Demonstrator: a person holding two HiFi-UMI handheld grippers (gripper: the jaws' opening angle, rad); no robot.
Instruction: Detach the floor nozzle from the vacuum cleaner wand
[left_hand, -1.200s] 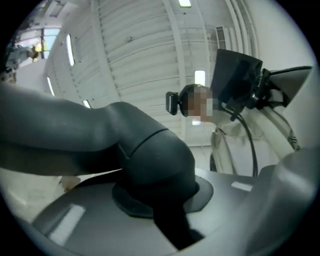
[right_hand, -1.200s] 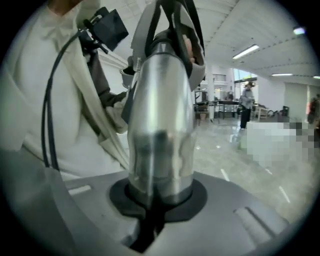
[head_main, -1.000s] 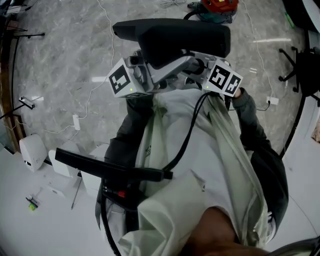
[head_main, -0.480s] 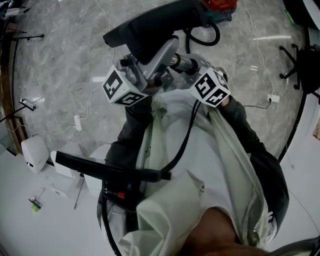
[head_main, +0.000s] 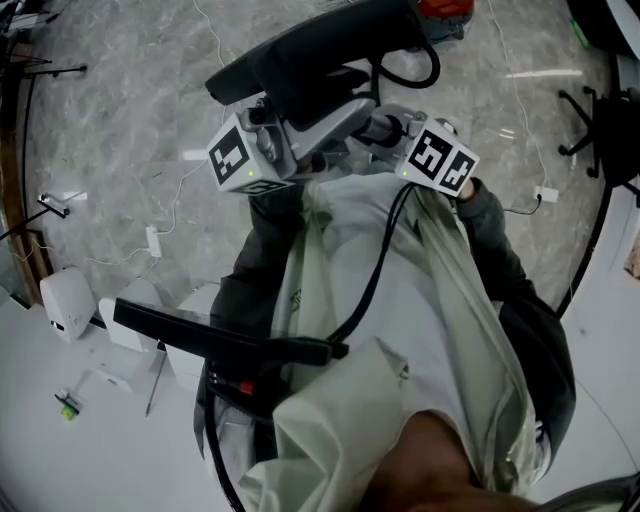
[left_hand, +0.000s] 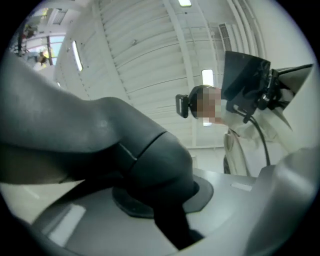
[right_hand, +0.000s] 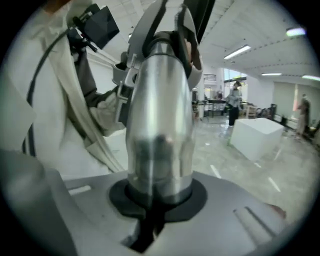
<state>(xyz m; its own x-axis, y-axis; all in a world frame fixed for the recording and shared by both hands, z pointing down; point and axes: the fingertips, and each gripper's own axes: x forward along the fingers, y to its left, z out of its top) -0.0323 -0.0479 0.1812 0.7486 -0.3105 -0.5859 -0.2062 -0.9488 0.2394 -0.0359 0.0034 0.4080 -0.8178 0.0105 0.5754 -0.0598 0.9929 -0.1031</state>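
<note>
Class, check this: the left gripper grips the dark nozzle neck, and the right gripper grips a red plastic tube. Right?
One error: the right gripper view shows the right gripper shut on a silver wand, not a red plastic tube. The left gripper does grip the dark nozzle neck.

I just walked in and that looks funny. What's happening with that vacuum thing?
A person is holding part of a vacuum cleaner up in front of their chest with two grippers. The left gripper has its jaws shut on the dark neck of the floor nozzle. The right gripper has its jaws shut on the shiny wand. The two parts look joined, not yet pulled apart.
</note>
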